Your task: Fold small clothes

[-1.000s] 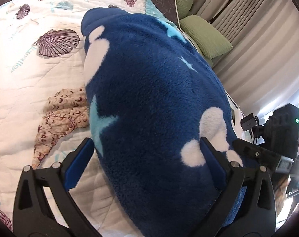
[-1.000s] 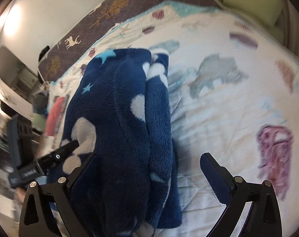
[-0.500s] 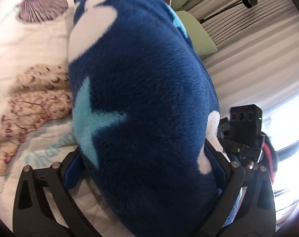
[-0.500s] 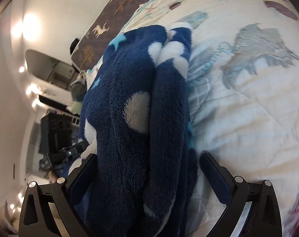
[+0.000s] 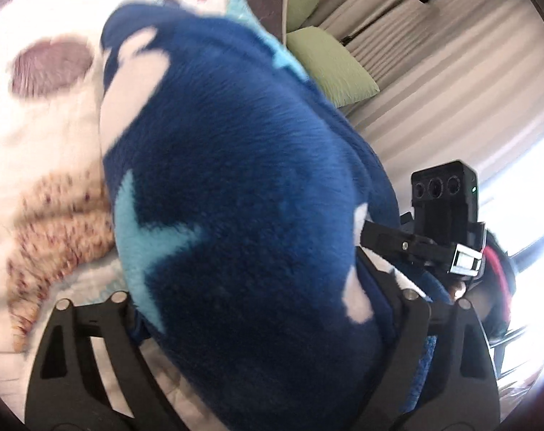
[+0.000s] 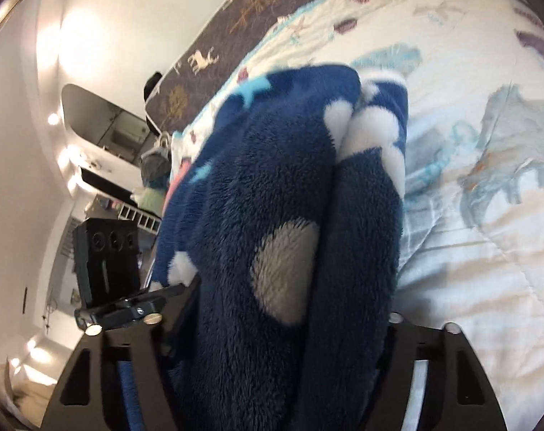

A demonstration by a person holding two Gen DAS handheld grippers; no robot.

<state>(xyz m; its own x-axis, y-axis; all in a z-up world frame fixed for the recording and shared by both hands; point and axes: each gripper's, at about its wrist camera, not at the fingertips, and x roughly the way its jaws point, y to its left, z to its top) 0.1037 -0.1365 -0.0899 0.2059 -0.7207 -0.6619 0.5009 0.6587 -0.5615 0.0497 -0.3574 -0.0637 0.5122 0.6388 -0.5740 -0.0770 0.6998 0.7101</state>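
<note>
Fleece bundle (image 5: 243,186) between both closing claws: left claw (image 5: 261,309), right claw (image 6: 282,327). Pads hidden, grip unconfirmed; you squeeze evenly, keep folds stacked on quilt (image 6: 469,251).

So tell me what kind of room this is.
Most likely a bedroom. The navy fleece garment lies on a seashell-print quilt spread over a bed, green pillows sit at its far edge by pleated curtains, and a lit mirror hangs on the wall.

A big bed with a white seashell quilt (image 5: 45,118) fills the room. Green pillows (image 5: 331,72) lie far right by grey curtains (image 5: 433,82). A bright window (image 5: 530,215) shines right. White wall (image 6: 17,186) with lights, left.
</note>
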